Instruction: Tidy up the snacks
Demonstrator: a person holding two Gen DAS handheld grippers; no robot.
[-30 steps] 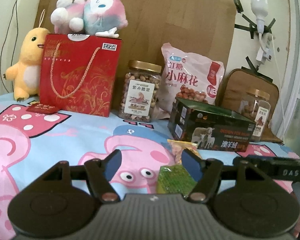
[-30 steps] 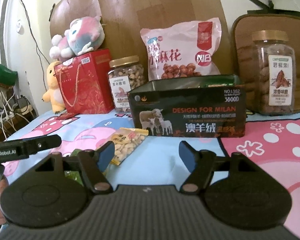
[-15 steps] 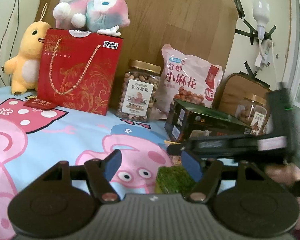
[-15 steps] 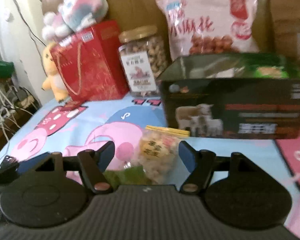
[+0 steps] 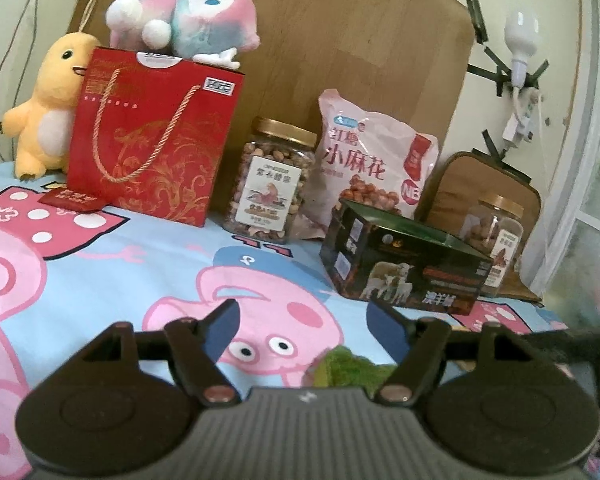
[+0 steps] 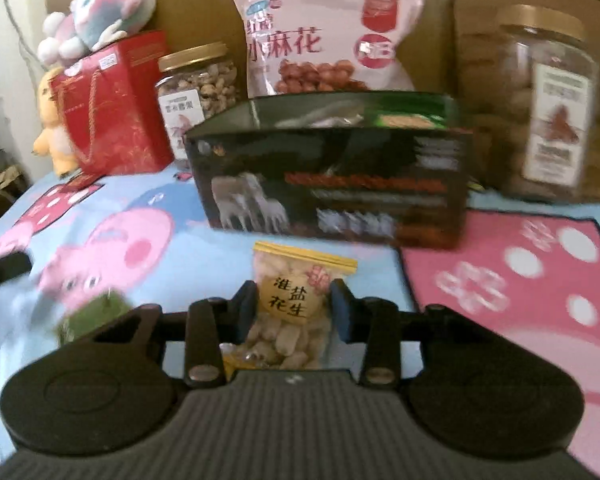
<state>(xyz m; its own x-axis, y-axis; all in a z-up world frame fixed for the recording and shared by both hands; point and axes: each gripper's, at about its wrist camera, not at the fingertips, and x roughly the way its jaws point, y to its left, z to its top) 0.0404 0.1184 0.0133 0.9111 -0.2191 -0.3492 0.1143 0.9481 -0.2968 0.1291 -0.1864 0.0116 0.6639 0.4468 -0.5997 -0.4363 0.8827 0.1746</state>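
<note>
A clear peanut packet (image 6: 290, 300) with a yellow top strip sits between the fingers of my right gripper (image 6: 294, 304), which is shut on it just above the bedsheet. In front of it stands an open black box (image 6: 332, 176) with snack packets inside; it also shows in the left wrist view (image 5: 404, 264). A green snack packet (image 5: 348, 368) lies on the sheet just under my left gripper (image 5: 302, 324), which is open and empty. The green packet shows blurred in the right wrist view (image 6: 90, 316).
Along the back stand a red gift bag (image 5: 148, 140), a nut jar (image 5: 270, 184), a pink snack bag (image 5: 372, 168) and a second jar (image 6: 548, 108). Plush toys (image 5: 188, 16) sit on and beside the gift bag. The cartoon bedsheet (image 5: 100, 264) covers the surface.
My right gripper moved forward over the peanut packet and closed on it. My left gripper stayed open and drew back a little; the right gripper left its view.
</note>
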